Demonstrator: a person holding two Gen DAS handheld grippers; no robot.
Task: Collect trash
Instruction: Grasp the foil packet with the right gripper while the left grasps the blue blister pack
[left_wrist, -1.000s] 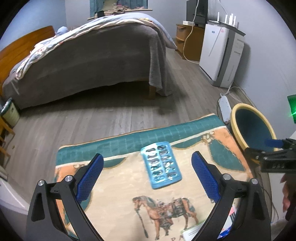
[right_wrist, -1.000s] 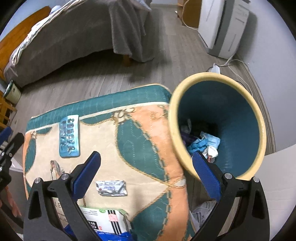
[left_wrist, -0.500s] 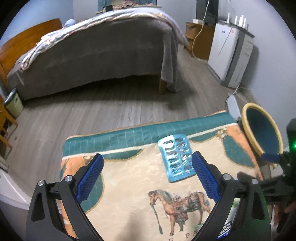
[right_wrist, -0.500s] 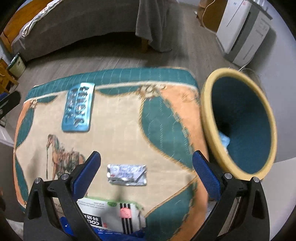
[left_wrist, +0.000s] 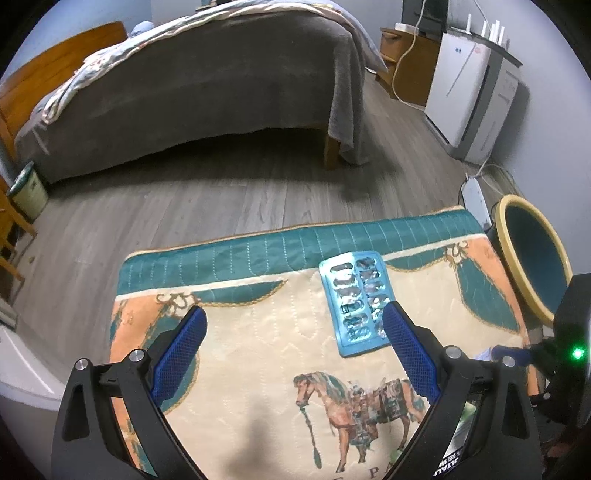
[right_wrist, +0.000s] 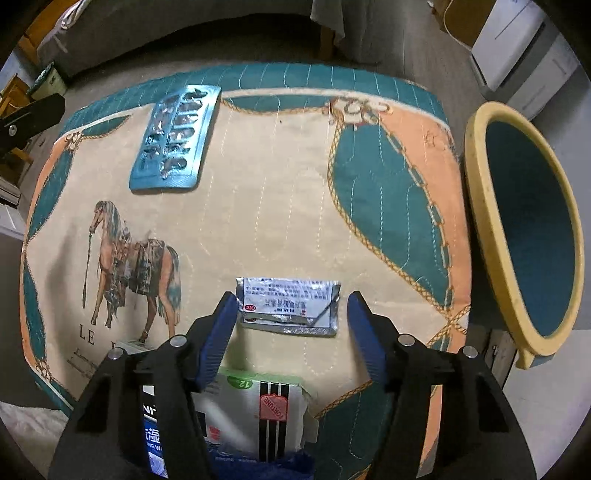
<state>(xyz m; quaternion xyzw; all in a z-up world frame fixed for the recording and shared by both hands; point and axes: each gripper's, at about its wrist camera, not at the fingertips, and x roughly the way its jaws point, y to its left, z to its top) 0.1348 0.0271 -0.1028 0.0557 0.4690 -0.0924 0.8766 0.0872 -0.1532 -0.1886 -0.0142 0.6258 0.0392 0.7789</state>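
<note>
A blue blister pack (left_wrist: 355, 300) lies on the horse-print cloth (left_wrist: 258, 350); it also shows in the right wrist view (right_wrist: 175, 138). A silver medicine sachet (right_wrist: 290, 305) lies flat between the fingers of my right gripper (right_wrist: 290, 314), which is open and low over it. My left gripper (left_wrist: 293, 341) is open and empty, with the blister pack just inside its right finger (left_wrist: 408, 350). The yellow-rimmed teal trash bin (right_wrist: 524, 229) stands at the cloth's right edge, seen also in the left wrist view (left_wrist: 532, 254).
A white and green box (right_wrist: 258, 413) and a blue packet (right_wrist: 155, 439) lie at the cloth's near edge. A bed (left_wrist: 184, 92) stands beyond on wood floor. A white appliance (left_wrist: 476, 96) and power strip (left_wrist: 472, 195) are at the right wall.
My right gripper moved left from over the bin and down, so the sachet now sits between its fingers. My left gripper shifted left; the blister pack now lies by its right finger.
</note>
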